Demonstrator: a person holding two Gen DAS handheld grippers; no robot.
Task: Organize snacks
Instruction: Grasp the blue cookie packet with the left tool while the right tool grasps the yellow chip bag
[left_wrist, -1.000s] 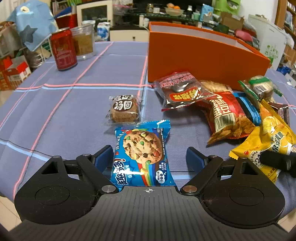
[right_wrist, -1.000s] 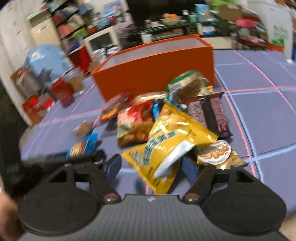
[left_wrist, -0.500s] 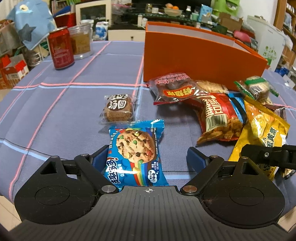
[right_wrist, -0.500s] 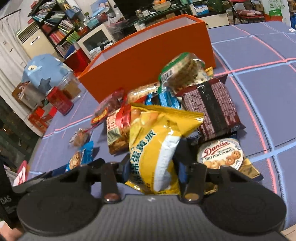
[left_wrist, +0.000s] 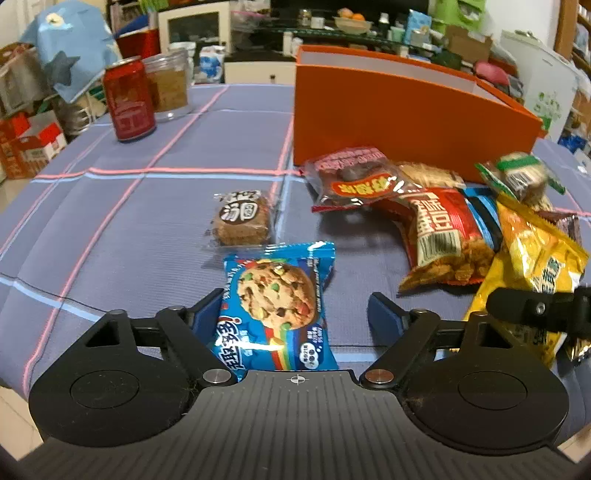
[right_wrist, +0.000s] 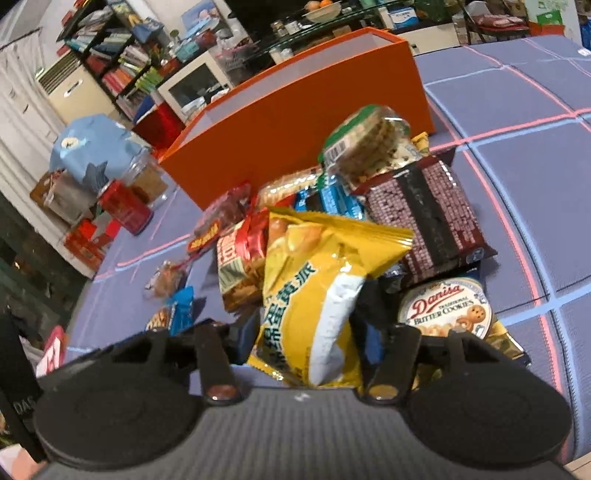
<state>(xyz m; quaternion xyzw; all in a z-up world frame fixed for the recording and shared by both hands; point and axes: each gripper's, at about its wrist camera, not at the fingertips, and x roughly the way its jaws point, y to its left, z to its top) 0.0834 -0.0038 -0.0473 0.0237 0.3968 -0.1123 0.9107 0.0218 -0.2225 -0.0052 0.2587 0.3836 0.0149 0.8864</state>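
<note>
A blue cookie packet (left_wrist: 275, 306) lies on the purple tablecloth between the fingers of my left gripper (left_wrist: 295, 314), which is open around it, the left finger touching its edge. My right gripper (right_wrist: 306, 339) is shut on a yellow snack bag (right_wrist: 317, 291) and holds it tilted up off the pile. The same bag (left_wrist: 535, 266) shows at the right of the left wrist view, with the right gripper's finger across it. An open orange box (left_wrist: 399, 114) stands behind the snack pile; it also shows in the right wrist view (right_wrist: 295, 122).
A red snack bag (left_wrist: 443, 236), a clear red packet (left_wrist: 354, 181), a round cake packet (left_wrist: 242, 218), a brown wafer pack (right_wrist: 424, 218), a green biscuit roll (right_wrist: 365, 144) and a Danisa tin (right_wrist: 447, 310) lie around. A red can (left_wrist: 129, 99) and jar (left_wrist: 168, 88) stand far left.
My right gripper closed on the yellow bag and lifted it, tilting it upright. My left gripper moved slightly forward around the blue cookie packet and stays open.
</note>
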